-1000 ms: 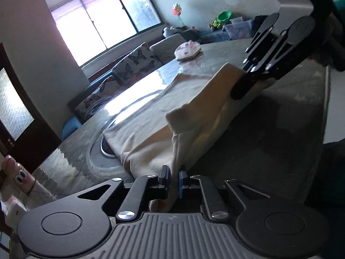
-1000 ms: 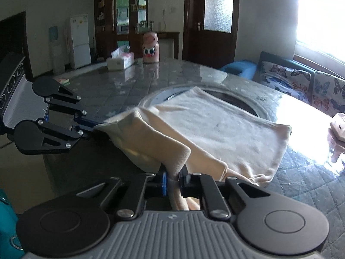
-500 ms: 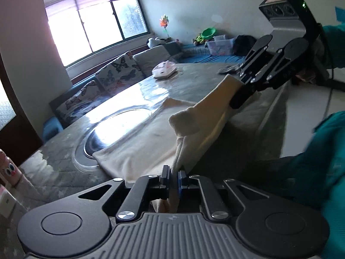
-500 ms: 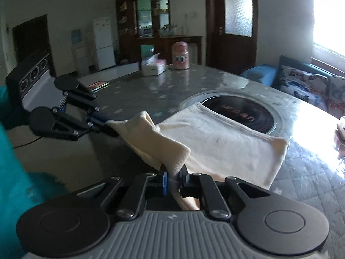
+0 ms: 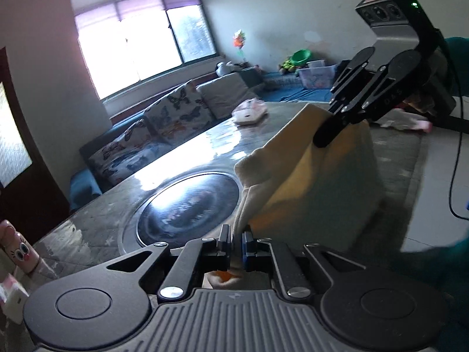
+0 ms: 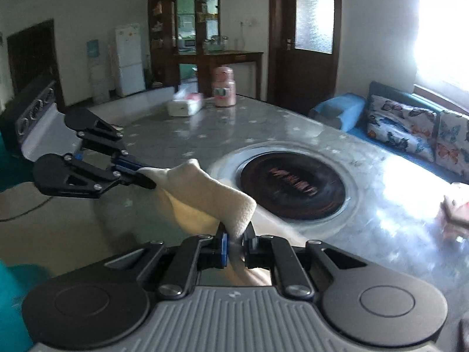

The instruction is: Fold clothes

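Currently, the left claw point(image 6: 137, 173) is pinching one corner of the cream garment point(image 6: 211, 196), and the right claw point(image 6: 236, 245) is pinching the other. The cloth is hanging stretched between them above the near edge of the grey counter point(image 6: 263, 135). Beyond it, the round inset cooktop point(image 6: 293, 184) is lying uncovered.

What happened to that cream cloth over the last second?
The cream cloth was pulled off the round dark insert, which now lies uncovered, and hangs between the grippers. The left gripper and right gripper stayed clamped on it.
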Motion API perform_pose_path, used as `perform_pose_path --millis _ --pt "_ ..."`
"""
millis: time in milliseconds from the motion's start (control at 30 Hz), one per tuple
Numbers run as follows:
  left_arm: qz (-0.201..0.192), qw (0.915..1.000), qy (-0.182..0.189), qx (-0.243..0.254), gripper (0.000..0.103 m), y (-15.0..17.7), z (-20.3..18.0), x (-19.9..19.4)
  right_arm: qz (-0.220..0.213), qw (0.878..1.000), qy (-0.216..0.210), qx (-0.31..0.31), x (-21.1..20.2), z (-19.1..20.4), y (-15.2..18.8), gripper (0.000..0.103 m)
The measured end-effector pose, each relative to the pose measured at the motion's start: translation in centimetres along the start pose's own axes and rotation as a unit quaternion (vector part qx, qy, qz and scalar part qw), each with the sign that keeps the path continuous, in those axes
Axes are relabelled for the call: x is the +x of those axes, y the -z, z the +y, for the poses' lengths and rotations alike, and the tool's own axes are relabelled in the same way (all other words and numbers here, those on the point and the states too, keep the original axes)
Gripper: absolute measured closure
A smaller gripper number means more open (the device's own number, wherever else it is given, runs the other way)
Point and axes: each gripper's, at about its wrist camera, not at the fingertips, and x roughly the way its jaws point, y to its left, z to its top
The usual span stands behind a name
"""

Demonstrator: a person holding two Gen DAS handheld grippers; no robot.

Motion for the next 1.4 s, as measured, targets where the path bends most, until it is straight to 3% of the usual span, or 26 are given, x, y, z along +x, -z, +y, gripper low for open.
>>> perform_pose_path --millis 167,333,467,800,1000,1167,1300,1400 --pt "0.04 0.9985 -0.018 -0.031 0.095 0.7 1.9 5.7 0.033 0.998 0.044 0.026 6.9 -3.6 -1.0 0.094" --pt "0.083 0.994 -0.036 -0.061 0.092 1.6 3.5 11.4 0.052 0.993 0.079 0.064 12.0 -4.7 1.6 0.09" --pt "0.088 0.9915 -0.049 -0.082 0.086 1.8 4.1 12.4 0.03 0.991 0.105 0.081 11.6 -4.7 3.1 0.075" --pt "0.078 0.9778 -0.137 -0.139 0.084 1.4 5.8 11.4 -0.013 0.978 0.156 0.139 4.8 -5.4 6.7 0.074" --pt "0.049 0.9812 -0.091 -0.163 0.082 0.2 2.4 8.8 -0.014 0.969 0.163 0.183 4.6 -7.2 7.9 0.074" --pt "0.043 0.9835 -0.039 -0.171 0.066 -0.2 -1.1 7.9 -0.01 0.967 0.158 0.2 6.1 -7.5 8.5 0.076" --pt "0.051 0.9857 -0.011 -0.16 0.062 0.0 -3.3 8.3 -0.006 0.965 0.17 0.198 6.7 -7.1 8.9 0.09" --pt "0.06 0.9861 -0.01 -0.155 0.059 0.3 -3.9 8.8 -0.01 0.964 0.216 0.156 6.3 -5.9 8.5 0.099"
